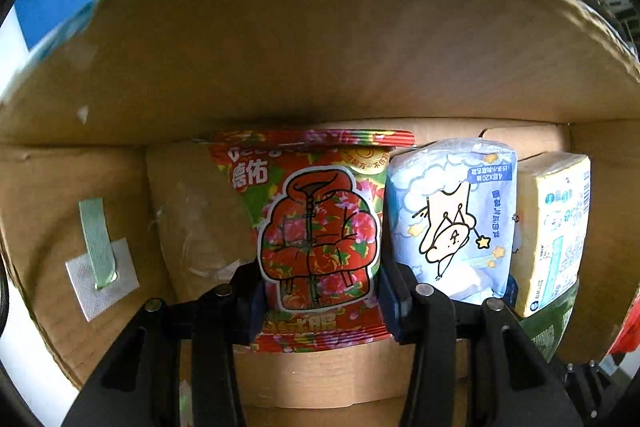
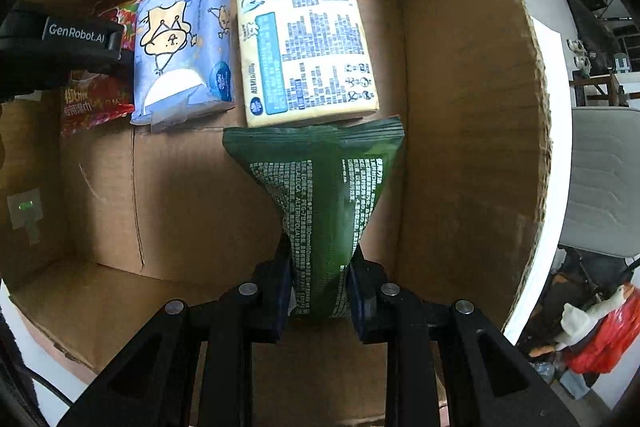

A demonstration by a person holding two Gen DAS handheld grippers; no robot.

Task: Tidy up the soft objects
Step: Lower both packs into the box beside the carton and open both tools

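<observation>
Both claws gripped: left gripper red pack, right gripper green pack; best released flat, snug beside the box row.

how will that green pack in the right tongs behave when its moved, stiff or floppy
Probably floppy: the green pack pinches to a narrow waist between the right tongs. Its glossy film looks slippery, so it might slide. Its flared free end would likely sag or swing.

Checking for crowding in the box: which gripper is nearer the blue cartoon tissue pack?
Left. The left gripper, clamping the red floral pack, sits right beside the blue tissue pack; the right gripper holds the green pack farther back.
</observation>
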